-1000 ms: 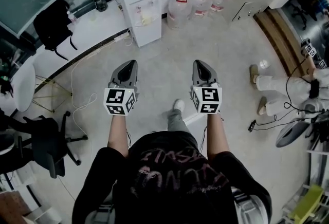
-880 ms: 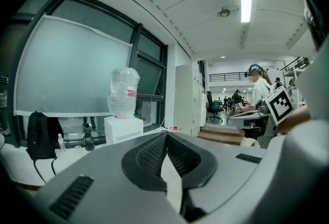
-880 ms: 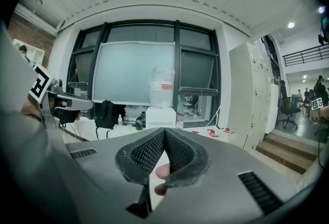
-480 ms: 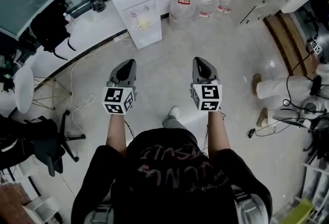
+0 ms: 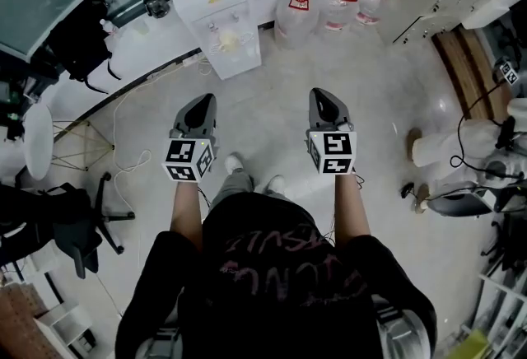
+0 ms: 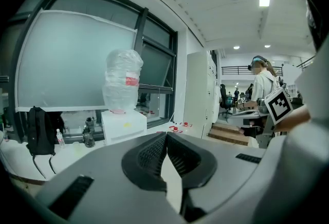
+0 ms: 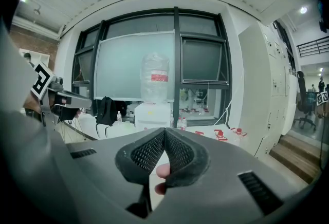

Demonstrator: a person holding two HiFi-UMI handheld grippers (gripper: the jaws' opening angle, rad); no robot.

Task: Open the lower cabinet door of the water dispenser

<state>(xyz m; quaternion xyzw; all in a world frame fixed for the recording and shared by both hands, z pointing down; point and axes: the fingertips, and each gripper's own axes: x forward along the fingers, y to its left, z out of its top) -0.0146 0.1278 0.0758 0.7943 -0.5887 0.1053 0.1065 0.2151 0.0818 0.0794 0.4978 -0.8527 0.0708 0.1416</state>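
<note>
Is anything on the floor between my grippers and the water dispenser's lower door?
Nothing visible does. Bare floor lies between the left gripper, the right gripper and the water dispenser. A white cable trails off to the left, and water jugs stand right of the dispenser, both clear of the path.

A white dispenser in smooth, satiny plastic carries a clear, crinkled plastic bottle. Clear plastic jugs stand on a pale floor polished to a soft gloss. The left gripper and right gripper are cased in matt grey plastic, their pads black and mesh-textured. A backpack is black cloth. A brown step looks like wood.
</note>
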